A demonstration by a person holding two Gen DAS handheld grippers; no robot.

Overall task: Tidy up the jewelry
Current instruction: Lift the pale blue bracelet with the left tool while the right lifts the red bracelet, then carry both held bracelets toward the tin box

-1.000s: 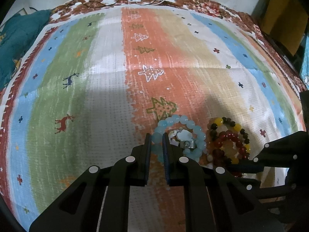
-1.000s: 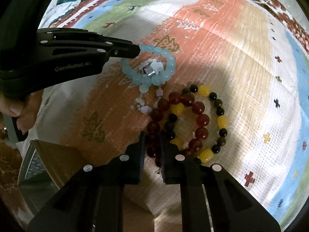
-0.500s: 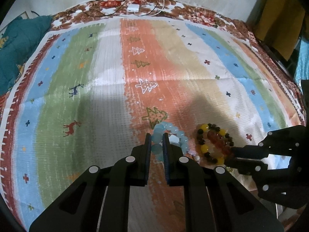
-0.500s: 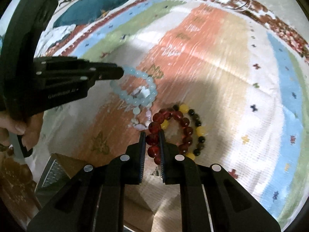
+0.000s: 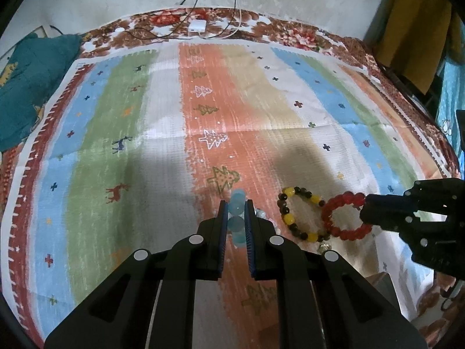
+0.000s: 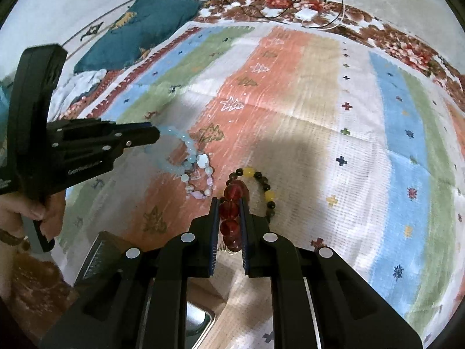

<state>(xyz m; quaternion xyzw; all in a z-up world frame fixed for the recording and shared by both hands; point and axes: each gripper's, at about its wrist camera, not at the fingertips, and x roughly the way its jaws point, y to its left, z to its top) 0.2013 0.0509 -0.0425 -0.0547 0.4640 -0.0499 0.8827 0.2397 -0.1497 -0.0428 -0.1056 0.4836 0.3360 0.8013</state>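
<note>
My left gripper [image 5: 236, 208] is shut on a light blue bead bracelet [image 5: 236, 216] and holds it lifted above the striped cloth; it hangs as a loop in the right wrist view [image 6: 177, 157]. My right gripper [image 6: 229, 206] is shut on a red bead bracelet [image 6: 231, 212], which shows as a raised ring in the left wrist view [image 5: 343, 215]. A yellow-and-dark bead bracelet [image 5: 299, 215] lies on the cloth between them, also in the right wrist view [image 6: 266, 192]. A small pale pink and white bead string [image 6: 202, 186] lies beside it.
A striped cloth [image 5: 174, 116] with tree and deer patterns covers the surface. A teal cushion [image 5: 26, 87] lies at the far left. A white charger with cables [image 5: 197, 24] sits at the far edge. A box corner [image 6: 98, 253] shows at the near left.
Both grippers have risen and pulled apart, each lifting its bracelet off the cloth. The red bracelet has separated from the yellow-and-dark one, which stays on the cloth.
</note>
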